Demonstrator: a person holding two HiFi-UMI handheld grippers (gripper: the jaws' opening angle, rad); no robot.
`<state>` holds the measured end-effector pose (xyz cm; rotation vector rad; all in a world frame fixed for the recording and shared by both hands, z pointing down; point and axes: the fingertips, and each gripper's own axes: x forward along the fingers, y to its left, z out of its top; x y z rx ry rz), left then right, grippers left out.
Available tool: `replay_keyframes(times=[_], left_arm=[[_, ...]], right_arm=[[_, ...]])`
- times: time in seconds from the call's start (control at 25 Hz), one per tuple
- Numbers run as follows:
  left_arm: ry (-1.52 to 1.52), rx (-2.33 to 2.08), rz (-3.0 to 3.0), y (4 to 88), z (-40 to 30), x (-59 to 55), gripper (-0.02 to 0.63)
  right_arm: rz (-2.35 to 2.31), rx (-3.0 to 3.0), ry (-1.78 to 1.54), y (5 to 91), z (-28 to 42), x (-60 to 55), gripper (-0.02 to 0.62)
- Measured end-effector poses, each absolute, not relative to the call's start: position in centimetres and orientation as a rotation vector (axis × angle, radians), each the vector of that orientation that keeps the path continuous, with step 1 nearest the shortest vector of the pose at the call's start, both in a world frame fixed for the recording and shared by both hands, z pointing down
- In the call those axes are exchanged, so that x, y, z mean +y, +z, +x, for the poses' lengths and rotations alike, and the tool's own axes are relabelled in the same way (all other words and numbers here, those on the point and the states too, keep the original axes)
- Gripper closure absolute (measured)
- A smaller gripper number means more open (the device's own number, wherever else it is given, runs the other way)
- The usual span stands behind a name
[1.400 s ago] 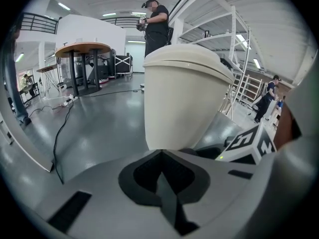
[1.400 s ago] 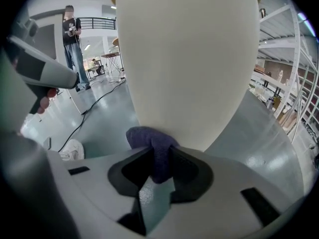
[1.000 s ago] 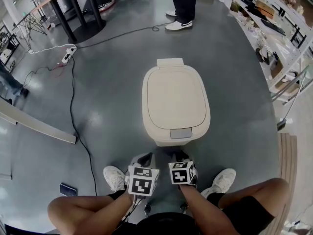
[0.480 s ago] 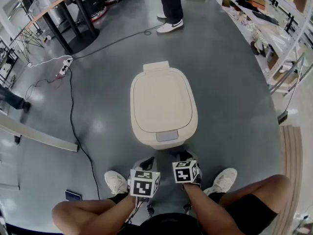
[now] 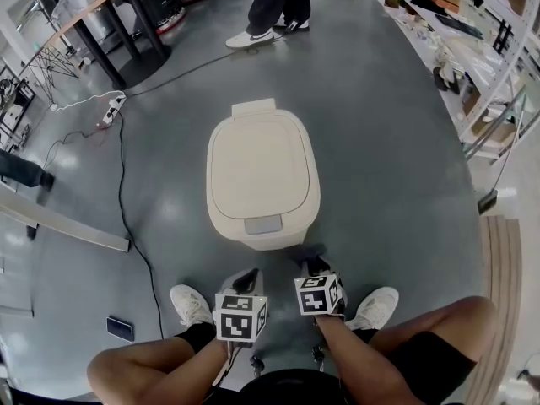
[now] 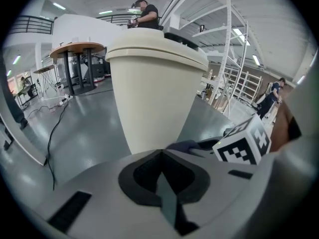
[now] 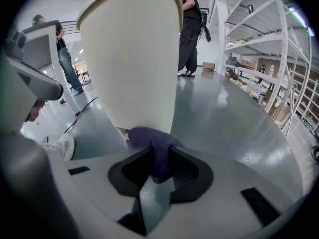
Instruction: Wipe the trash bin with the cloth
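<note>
1. The right tool [image 5: 312, 266] pinches the purple cloth [image 7: 155, 146] near the base of the trash bin [image 5: 257, 163].
2. The left tool [image 5: 246, 278] has its jaws together, empty.
3. The lidded trash bin stands on the floor [image 5: 396, 142].

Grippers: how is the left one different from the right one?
The right gripper is shut on the cloth; the left gripper is shut on nothing. The right gripper sits nearer the bin than the left. Both point at the bin.

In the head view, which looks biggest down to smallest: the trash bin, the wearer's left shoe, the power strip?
Trash bin
Left shoe
Power strip, smallest, though it lies farther from the camera
</note>
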<state>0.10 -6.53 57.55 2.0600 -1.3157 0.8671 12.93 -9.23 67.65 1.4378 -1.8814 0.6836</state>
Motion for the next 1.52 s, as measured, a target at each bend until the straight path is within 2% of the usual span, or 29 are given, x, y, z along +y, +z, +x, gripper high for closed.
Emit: replay_keyframes(times=[0.64,1.2,1.52], left_arm=[[0.754,-1.391,2.197,49.6,9.1,-7.9,0.606],[0.713,-1.397,2.228,47.8,13.0,-9.7,0.606],[0.682,-1.396,2.242,48.3,13.4,-10.3,0.606]], right_arm=[[1.613,-2.240,0.535,55.8,19.0,-12.6,0.503],[1.384,-2.380,-0.012,48.8,17.5,-16.0,0.503],[1.312,-2.453,-0.077,48.1,17.1,-17.3,0.503]])
